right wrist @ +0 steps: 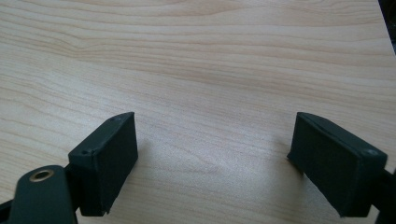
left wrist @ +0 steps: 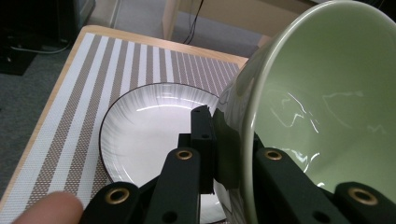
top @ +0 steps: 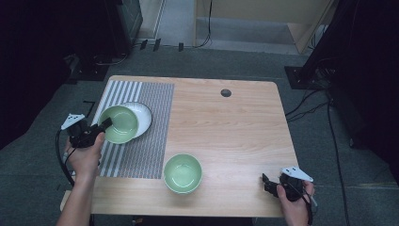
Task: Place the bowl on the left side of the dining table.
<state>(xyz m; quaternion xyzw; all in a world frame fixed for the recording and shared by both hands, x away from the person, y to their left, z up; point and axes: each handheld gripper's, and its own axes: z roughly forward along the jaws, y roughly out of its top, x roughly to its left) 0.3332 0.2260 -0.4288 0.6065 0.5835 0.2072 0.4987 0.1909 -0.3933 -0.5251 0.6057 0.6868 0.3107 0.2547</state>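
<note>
A pale green bowl (top: 120,124) hangs tilted over a white plate (top: 143,115) on the striped placemat (top: 150,141). My left gripper (top: 104,124) is shut on its near rim. In the left gripper view the bowl (left wrist: 327,107) fills the right side, its wall pinched between the black jaws of my left gripper (left wrist: 229,140), with the plate (left wrist: 149,126) below. A second green bowl (top: 182,173) stands upright near the table's front edge. My right gripper (top: 266,181) is at the front right corner; in its own view my right gripper (right wrist: 215,158) stands open over bare wood.
The wooden table (top: 226,127) has a round cable hole (top: 226,92) at the back. The placemat (left wrist: 93,70) covers the table's left part. Cables and dark stands lie on the floor around the table.
</note>
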